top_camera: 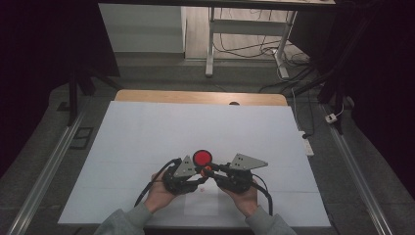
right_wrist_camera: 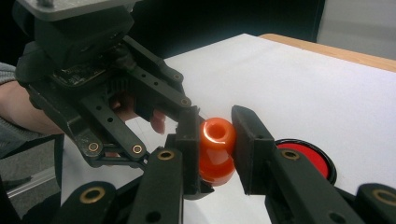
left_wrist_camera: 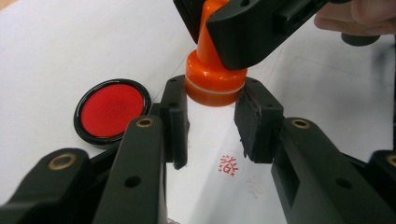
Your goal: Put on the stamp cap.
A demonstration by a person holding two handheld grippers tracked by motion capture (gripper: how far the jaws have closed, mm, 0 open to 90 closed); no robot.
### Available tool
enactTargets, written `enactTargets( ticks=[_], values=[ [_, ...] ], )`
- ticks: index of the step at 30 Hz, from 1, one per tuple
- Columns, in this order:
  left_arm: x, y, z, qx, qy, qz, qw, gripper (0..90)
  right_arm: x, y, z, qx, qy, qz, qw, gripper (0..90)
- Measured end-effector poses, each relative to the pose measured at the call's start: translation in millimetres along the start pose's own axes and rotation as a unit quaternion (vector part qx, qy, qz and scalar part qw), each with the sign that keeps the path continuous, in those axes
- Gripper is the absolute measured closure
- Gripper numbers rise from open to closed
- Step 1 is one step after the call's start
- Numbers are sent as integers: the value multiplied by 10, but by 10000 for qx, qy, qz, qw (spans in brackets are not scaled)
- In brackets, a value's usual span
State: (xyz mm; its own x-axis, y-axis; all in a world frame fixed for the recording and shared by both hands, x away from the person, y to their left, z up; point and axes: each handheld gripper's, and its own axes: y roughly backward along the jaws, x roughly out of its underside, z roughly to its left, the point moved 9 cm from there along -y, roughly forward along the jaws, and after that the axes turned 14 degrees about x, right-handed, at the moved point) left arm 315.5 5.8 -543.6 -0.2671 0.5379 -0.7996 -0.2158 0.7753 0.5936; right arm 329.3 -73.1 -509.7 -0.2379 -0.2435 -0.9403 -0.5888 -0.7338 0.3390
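Observation:
An orange stamp with a round base is held just above the white sheet. My right gripper is shut on its handle and comes down from above in the left gripper view. My left gripper is open, its two pads standing on either side of the stamp's base with gaps showing. Just left of the stamp lies a round black ink pad with a red face. On the paper between the left jaws is a small red stamped print. In the high view both grippers, left and right, meet below the ink pad.
A large white sheet covers the table; a strip of wooden tabletop shows along its far edge. The person's hands and grey sleeves come in at the front edge. Desk legs and cables stand on the floor beyond.

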Motion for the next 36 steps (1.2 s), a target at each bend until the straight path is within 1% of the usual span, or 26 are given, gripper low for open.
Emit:
enactTargets(
  ticks=[7, 15, 18, 21, 26, 29, 36],
  values=[
    [-11, 13, -11, -116, -94, -11, 9999, 654, -15, 10, -4, -20, -25, -15, 10000, 724],
    [-14, 15, -20, -151, -75, -68, 9998, 655, -18, 16, 1, -14, -54, -22, 10000, 728],
    [-19, 23, -24, -152, -80, -101, 9998, 655, -23, 22, 7, 3, -21, -62, 10000, 729],
    [-11, 19, -29, -126, -49, -103, 9999, 656, -13, 23, 16, 12, 28, -105, 9999, 730],
    [-3, 15, -38, -37, 9, -144, 9999, 655, 7, 30, 25, 8, -25, -181, 9998, 731],
    [11, 4, -44, 18, 63, -152, 9999, 656, 25, 29, 28, 24, 16, -197, 9998, 732],
    [77, -45, -44, 41, 70, -50, 10000, 655, 114, 3, 35, 35, 39, -89, 9999, 732]
  ],
)
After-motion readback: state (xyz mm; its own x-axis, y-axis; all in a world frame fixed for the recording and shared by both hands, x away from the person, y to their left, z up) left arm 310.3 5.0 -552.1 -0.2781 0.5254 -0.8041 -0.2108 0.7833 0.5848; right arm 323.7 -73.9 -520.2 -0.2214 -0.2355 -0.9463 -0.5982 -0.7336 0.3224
